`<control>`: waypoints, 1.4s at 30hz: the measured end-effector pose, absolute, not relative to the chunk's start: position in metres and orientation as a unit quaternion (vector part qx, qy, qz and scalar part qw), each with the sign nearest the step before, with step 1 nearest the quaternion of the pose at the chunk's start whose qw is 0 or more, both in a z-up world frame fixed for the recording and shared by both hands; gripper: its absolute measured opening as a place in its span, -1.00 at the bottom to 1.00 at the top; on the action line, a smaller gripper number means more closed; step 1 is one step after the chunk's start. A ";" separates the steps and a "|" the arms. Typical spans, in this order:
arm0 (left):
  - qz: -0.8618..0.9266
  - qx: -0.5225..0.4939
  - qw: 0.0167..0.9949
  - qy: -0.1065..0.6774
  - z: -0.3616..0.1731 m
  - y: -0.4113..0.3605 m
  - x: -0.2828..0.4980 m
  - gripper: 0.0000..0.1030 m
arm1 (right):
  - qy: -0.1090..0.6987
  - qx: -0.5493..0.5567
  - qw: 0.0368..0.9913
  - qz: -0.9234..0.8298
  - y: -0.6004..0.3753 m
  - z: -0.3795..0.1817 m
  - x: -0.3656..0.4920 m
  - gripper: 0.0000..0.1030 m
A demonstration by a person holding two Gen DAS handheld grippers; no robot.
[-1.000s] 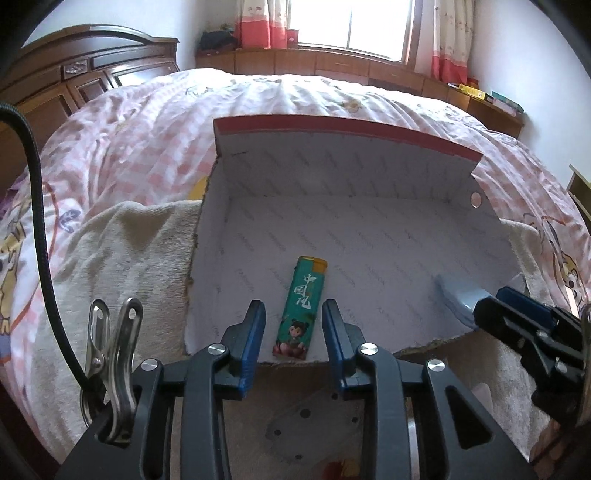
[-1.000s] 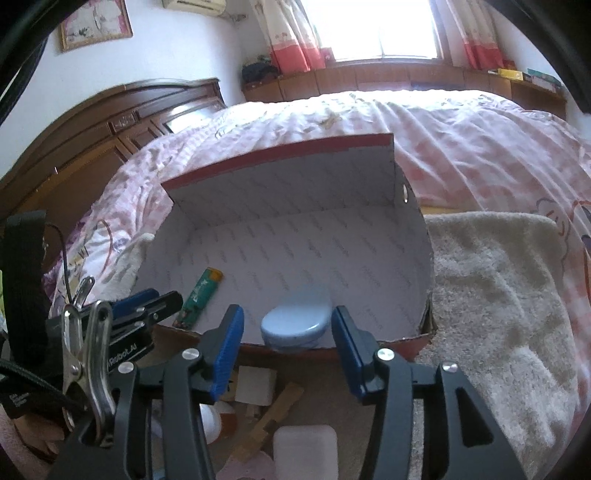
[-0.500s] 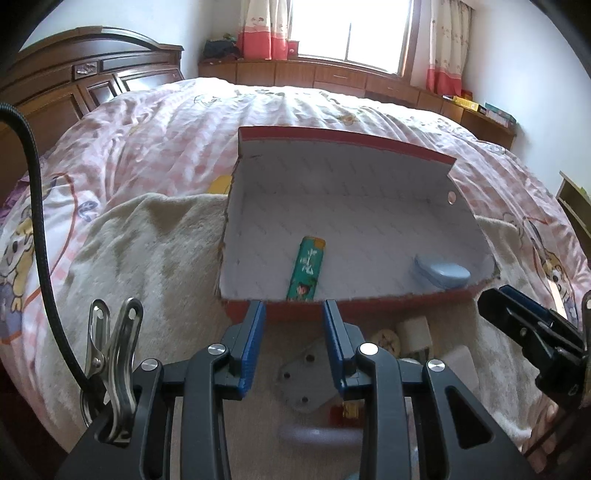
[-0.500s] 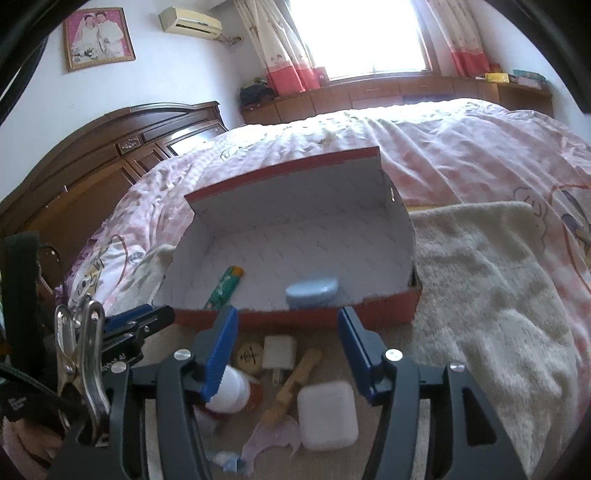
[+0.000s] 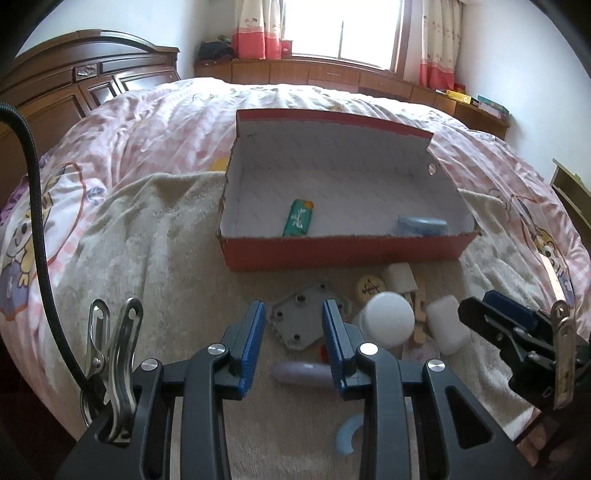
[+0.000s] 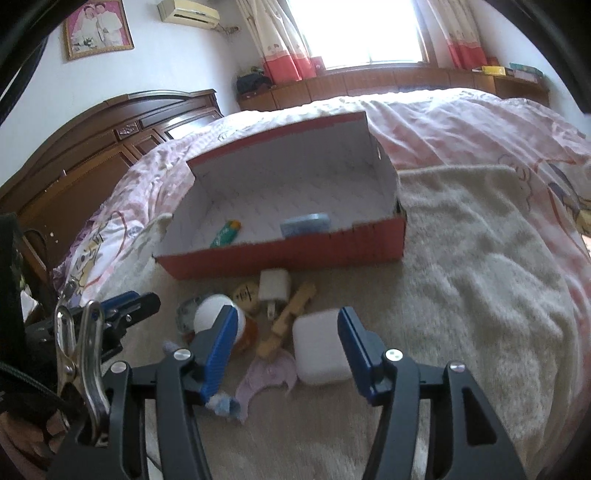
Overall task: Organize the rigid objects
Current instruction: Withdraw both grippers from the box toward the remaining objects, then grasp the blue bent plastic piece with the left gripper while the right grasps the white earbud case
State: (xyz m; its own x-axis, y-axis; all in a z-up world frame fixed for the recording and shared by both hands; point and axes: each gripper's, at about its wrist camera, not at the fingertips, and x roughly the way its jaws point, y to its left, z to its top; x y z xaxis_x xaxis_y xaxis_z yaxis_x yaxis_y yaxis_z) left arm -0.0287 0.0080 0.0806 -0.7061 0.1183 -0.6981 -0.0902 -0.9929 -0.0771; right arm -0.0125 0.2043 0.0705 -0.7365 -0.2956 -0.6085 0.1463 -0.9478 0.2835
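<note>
Beige fleece blanket [image 6: 461, 266] covers the near part of a bed, spread over a pink checked quilt [image 5: 155, 125]. Nearest the cameras, the left gripper [image 5: 293, 343] hangs over the blanket with its blue-padded jaws a narrow way apart and nothing between them; below the gap lie a grey square plate with holes [image 5: 303, 319] and, closer in, a pale lilac rod [image 5: 301, 373]. The right gripper [image 6: 288, 350] stands wider, its jaws apart and empty above the blanket, with a white rounded case [image 6: 319, 345] lying just inside its right finger and touched by neither pad. Around these sit a pale curved blue piece [image 5: 347, 435], a lilac scrap [image 6: 266, 380], a white round cap [image 5: 386, 323], a wooden clothespin [image 6: 288, 321], a round wooden game piece [image 5: 370, 289] and a white charger plug [image 6: 273, 290], all clustered close together on the blanket just in front of the box. Beyond them stands a red cardboard box [image 5: 343, 254] with a white inside, open at the top. In it lie a green lighter [image 5: 299, 218] toward the left and a light blue case [image 5: 421, 225] toward the right, well apart. Farther back are a dark wooden headboard [image 6: 110, 147], a low wooden cabinet [image 5: 332, 75] under a bright window [image 5: 343, 27] with pink-hemmed curtains, and a framed picture [image 6: 98, 27] on the wall.
</note>
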 end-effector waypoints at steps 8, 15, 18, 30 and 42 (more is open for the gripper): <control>0.917 -0.394 0.068 -0.015 0.066 0.014 -0.014 -0.38 | -0.111 0.358 0.103 -0.921 0.212 0.050 0.001 0.16; 0.911 -0.405 0.078 -0.015 0.055 0.019 -0.005 -0.38 | -0.103 0.372 0.089 -0.918 0.217 0.035 0.011 0.16; 0.909 -0.408 0.085 -0.011 0.051 0.021 -0.001 -0.38 | -0.097 0.376 0.086 -0.918 0.218 0.031 0.017 0.16; 0.904 -0.416 0.096 -0.016 0.039 0.020 0.011 -0.38 | -0.068 0.384 0.077 -0.918 0.218 0.017 0.034 0.16; 0.883 -0.437 0.155 -0.065 0.032 0.024 0.020 -0.38 | -0.064 0.376 0.081 -0.921 0.216 0.015 0.036 0.24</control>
State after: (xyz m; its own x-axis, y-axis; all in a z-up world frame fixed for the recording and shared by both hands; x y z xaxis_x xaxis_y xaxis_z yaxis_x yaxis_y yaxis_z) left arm 0.0198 0.0237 0.0317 -0.5694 0.3306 -0.7527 -0.2168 -0.9436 -0.2504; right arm 0.0365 0.2164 0.0145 -0.7041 -0.1976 -0.6820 0.1011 -0.9786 0.1792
